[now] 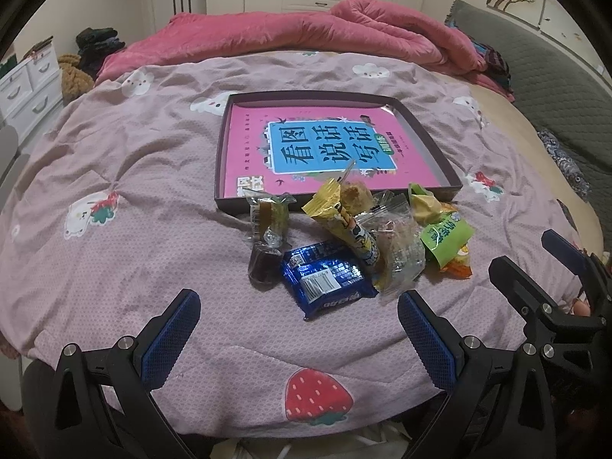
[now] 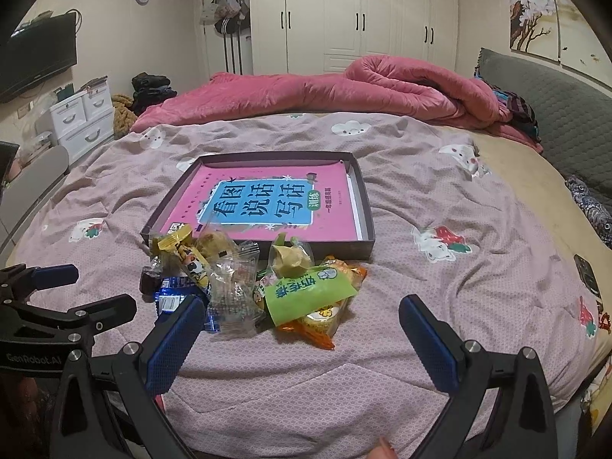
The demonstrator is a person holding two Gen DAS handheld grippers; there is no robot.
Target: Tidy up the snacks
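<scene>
Currently we hold both tools above the near edge of the bed [image 1: 114,176], over its pink quilt. Left tool [image 1: 298,329]: jaws spread wide, nothing between them. Right tool [image 2: 302,329]: same, released and empty. Snack pile [image 1: 355,244] lies on the quilt just in front of a shallow dark tray [image 1: 432,134], touching its near wall. In the pile: blue packet [image 1: 329,279] nearest the left tool, green packet [image 2: 306,290] nearest the right, yellow stick packet [image 1: 340,214], clear-wrapped sweets [image 2: 233,294]. Tray holds only a pink book [image 1: 317,145]. Rumpled red blanket [image 1: 306,30] lies beyond.
</scene>
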